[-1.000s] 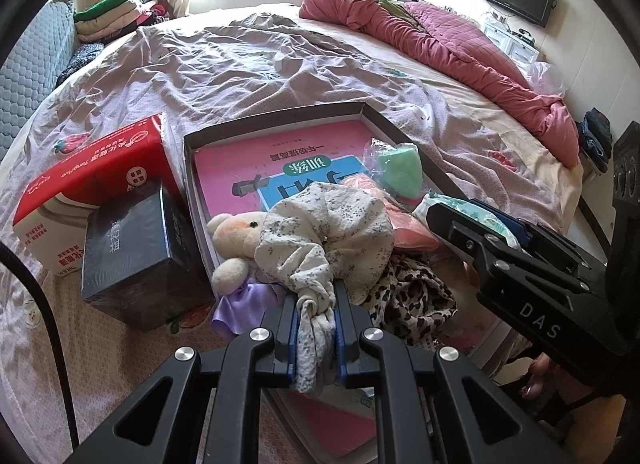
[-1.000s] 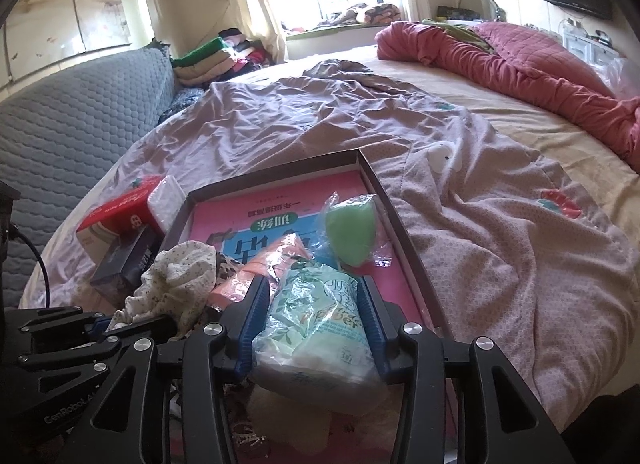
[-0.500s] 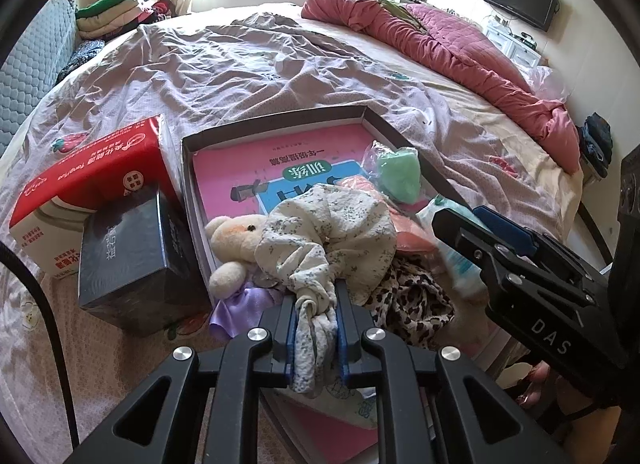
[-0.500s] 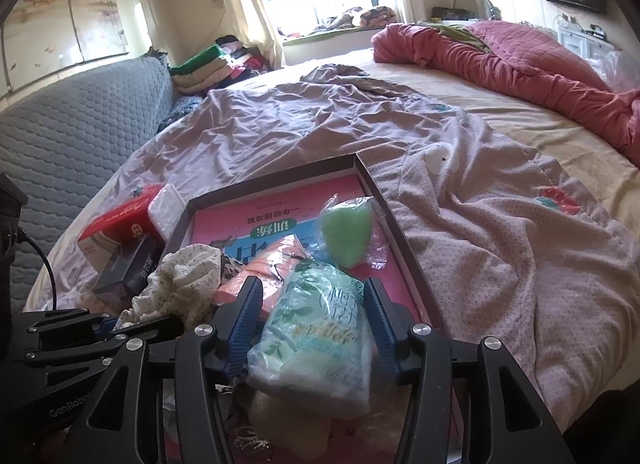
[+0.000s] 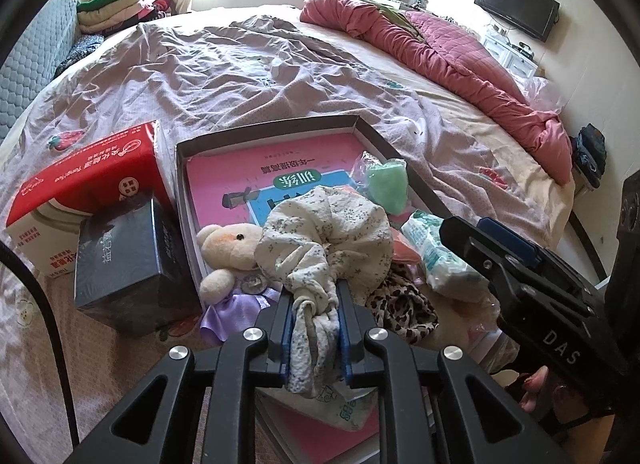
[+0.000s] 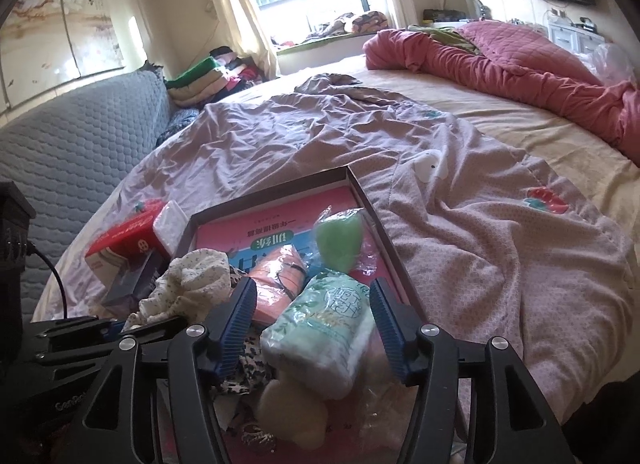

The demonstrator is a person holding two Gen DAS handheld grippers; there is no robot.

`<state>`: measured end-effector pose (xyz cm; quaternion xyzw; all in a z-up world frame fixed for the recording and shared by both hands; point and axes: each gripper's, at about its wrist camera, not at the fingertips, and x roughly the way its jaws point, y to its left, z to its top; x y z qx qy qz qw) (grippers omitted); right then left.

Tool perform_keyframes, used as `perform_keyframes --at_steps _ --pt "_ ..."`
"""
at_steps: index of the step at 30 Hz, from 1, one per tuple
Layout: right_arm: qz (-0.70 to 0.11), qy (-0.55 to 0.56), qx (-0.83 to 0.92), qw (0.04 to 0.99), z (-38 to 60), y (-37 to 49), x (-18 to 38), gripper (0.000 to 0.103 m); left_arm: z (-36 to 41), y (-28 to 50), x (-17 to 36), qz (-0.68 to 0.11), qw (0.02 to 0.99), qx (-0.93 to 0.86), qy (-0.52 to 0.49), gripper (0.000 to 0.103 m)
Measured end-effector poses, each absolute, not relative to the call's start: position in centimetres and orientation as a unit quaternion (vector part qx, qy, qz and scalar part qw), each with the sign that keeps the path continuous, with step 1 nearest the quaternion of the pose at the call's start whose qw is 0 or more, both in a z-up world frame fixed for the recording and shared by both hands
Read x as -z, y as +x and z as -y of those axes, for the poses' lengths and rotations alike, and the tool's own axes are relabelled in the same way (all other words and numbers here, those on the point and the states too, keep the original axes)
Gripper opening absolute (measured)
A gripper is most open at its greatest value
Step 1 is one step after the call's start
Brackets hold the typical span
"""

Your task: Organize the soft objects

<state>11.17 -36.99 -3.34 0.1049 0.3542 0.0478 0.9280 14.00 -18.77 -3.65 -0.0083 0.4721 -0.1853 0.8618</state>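
My left gripper (image 5: 314, 328) is shut on the knotted tail of a cream floral cloth (image 5: 328, 232), which bunches over the near end of a shallow dark box (image 5: 264, 126). The right gripper (image 6: 313, 292) has its jaws opening around a pale green tissue pack (image 6: 324, 328). The pack lies in the box between the blue pads, and a gap shows on its left side. Also in the box are a plush bear (image 5: 228, 244), a wrapped green sponge (image 6: 340, 240), an orange packet (image 6: 280, 288), a leopard cloth (image 5: 400, 308) and a pink book (image 5: 240, 168).
A red tissue box (image 5: 88, 176) and a dark box (image 5: 120, 264) stand just left of the shallow box. Everything rests on a bed with a rumpled mauve cover (image 6: 320, 136). A pink quilt (image 6: 500, 56) lies at the far right, and a grey padded headboard (image 6: 80, 136) runs along the left.
The right gripper's jaws have spread apart off the tissue pack, which now rests lower in the box. The left gripper still holds the floral cloth in the same place.
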Motion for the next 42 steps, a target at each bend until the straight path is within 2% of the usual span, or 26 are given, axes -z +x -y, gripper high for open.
perform_keyframes --at_steps 4,11,17,27,34,42 --pt "-0.353 0.104 -0.046 0.929 37.0 11.1 3.1 0.064 18.8 14.0 3.5 -0.473 0.861 0.189 -0.009 0.019" --pt "-0.358 0.096 -0.047 0.928 36.7 10.8 3.0 0.064 18.7 13.8 3.4 -0.475 0.861 0.183 -0.006 0.026" --pt "-0.353 0.101 -0.044 0.929 37.0 10.5 2.7 0.064 18.7 13.6 3.1 -0.474 0.862 0.177 0.0 0.041" --pt "-0.35 0.098 -0.042 0.93 37.2 9.8 2.0 0.067 18.4 13.0 1.9 -0.467 0.868 0.168 0.002 0.06" --pt "-0.342 0.089 -0.04 0.935 36.9 9.0 0.8 0.071 18.2 12.2 0.5 -0.456 0.874 0.165 0.01 0.063" --pt "-0.316 0.076 -0.028 0.945 36.1 7.3 -1.5 0.074 17.2 10.8 -1.5 -0.439 0.887 0.142 0.013 0.072"
